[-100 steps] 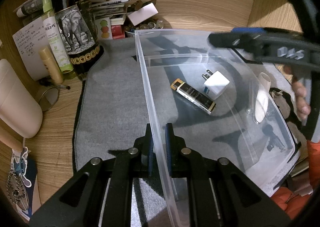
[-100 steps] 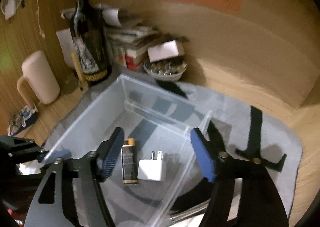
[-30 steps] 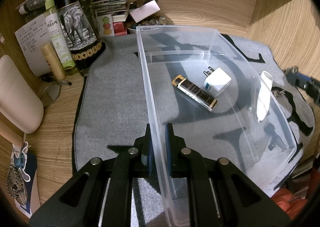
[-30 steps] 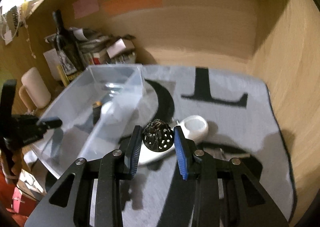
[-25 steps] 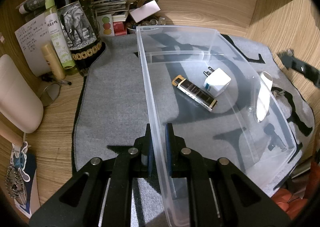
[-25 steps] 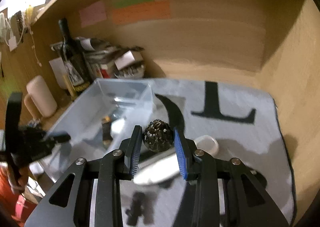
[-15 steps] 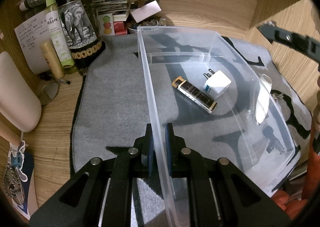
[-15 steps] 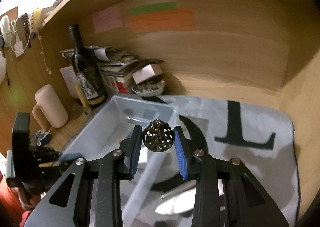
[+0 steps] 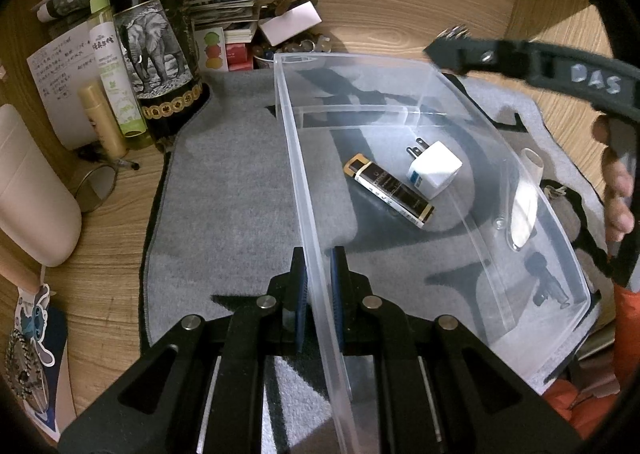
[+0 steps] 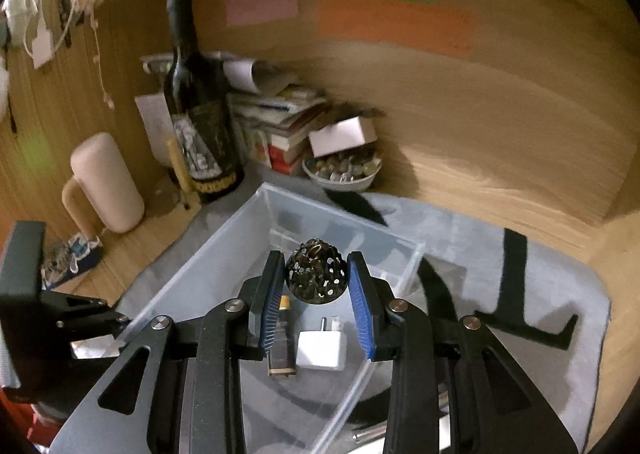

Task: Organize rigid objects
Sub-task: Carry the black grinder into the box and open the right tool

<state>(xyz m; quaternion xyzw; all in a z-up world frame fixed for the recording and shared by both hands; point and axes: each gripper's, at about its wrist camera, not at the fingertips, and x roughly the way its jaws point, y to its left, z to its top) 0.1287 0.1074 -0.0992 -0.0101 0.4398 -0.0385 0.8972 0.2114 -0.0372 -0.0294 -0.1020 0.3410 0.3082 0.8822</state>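
Perforated dark metal ball (image 10: 316,274) clamped between the pads of the right gripper (image 10: 316,296), held above the clear plastic bin (image 9: 472,126). The bin holds a white plug adapter (image 9: 434,170) and a black-gold lighter (image 9: 390,190). Left gripper (image 9: 318,286) pinches the bin's near wall. Bin rests on a grey mat (image 9: 224,190) over a wooden desk (image 9: 108,238); wine bottle (image 9: 156,38) and stacked books (image 10: 280,126) against the wooden back wall (image 10: 460,102).
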